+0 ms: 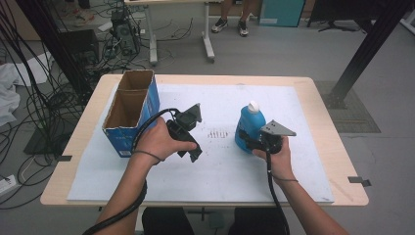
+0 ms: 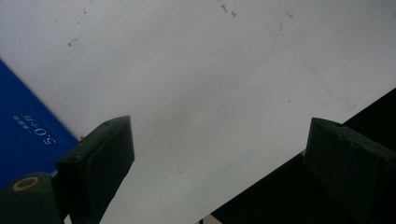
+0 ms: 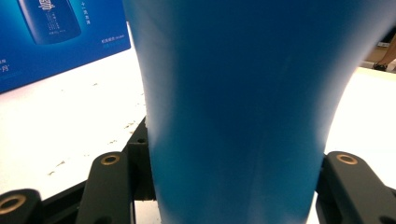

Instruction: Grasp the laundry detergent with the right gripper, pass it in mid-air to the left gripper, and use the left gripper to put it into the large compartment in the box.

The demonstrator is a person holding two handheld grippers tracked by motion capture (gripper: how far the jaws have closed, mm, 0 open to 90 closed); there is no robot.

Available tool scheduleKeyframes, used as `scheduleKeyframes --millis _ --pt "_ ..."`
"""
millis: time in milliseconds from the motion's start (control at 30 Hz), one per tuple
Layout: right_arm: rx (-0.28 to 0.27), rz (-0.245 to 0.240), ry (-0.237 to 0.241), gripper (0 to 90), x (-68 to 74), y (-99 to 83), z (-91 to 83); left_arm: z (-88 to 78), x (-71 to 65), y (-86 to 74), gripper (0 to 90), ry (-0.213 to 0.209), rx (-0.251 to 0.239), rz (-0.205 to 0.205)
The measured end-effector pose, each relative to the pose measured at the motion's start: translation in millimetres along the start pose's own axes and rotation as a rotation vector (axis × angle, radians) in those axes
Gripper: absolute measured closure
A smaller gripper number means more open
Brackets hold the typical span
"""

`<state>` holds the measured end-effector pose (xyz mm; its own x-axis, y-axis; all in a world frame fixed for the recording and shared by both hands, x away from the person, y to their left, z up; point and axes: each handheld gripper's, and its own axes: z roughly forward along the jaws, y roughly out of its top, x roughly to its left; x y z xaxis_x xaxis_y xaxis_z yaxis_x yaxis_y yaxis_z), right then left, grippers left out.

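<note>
A blue bottle (image 1: pixel 249 125) with a white cap stands upright on the white mat (image 1: pixel 220 171), right of the middle. My right gripper (image 1: pixel 247 142) is shut on its lower body from the near side. In the right gripper view both black jaws press against the sides of the bottle (image 3: pixel 233 116). My left gripper (image 1: pixel 194 154) is held above the mat to the left of the middle, tilted downward. Its jaws (image 2: pixel 219 140) stand wide apart with only the mat between them.
An open-topped blue cardboard box (image 1: pixel 129 112) stands at the mat's left edge, close to my left hand; its printed side (image 3: pixel 56 37) faces the bottle, and a corner (image 2: pixel 28 135) lies beside the left jaw. A wooden table (image 1: pixel 337 147) carries the mat. Cables and desks lie beyond.
</note>
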<state>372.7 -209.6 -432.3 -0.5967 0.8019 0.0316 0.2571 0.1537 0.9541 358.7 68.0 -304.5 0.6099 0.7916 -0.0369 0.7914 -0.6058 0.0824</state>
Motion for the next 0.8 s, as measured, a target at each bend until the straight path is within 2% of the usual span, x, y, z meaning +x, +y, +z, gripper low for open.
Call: scheduleKeyframes --millis 800 --pt "-0.001 0.003 -0.002 43.3 0.2 -0.2 0.0 -1.1 -0.7 1.4 8.8 0.003 0.001 0.002"
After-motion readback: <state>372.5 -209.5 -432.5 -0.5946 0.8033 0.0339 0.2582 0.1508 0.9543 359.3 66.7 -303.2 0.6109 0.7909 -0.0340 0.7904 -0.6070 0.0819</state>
